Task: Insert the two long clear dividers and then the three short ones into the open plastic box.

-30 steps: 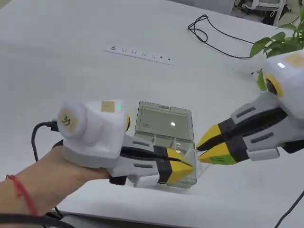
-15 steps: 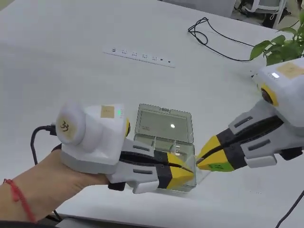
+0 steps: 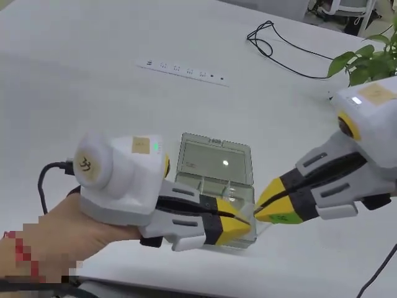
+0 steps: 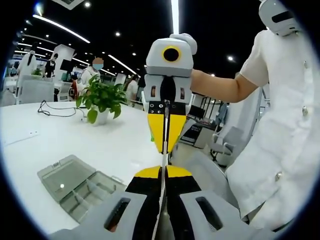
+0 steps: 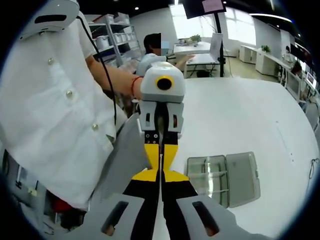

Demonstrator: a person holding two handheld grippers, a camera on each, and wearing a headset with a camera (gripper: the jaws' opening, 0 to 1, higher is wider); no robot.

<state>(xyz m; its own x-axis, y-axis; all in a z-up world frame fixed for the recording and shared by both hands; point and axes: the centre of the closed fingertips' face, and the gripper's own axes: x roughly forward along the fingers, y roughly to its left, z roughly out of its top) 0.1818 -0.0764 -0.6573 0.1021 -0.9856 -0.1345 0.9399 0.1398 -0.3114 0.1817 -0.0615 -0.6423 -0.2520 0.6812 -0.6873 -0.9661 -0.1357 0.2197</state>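
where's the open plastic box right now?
Head view, low centre: the plastic box sits near the front edge of the table, lid flat behind it. The left gripper and right gripper have their tips together at its right edge.

White housing on the left gripper (image 3: 245,218), round cap (image 3: 87,162) marked 33, tan sticker (image 3: 141,143), green light (image 3: 156,147), black cable (image 3: 52,167) off the back. Black jaws, yellow tips, slotted grey side plates (image 3: 186,218). The right gripper (image 3: 260,208) has the same colours, plus a yellow ring (image 3: 345,126) and a green label (image 3: 282,218). White buttoned shirt (image 4: 280,125), short sleeves, and a red cord (image 5: 134,83) at the left wrist.
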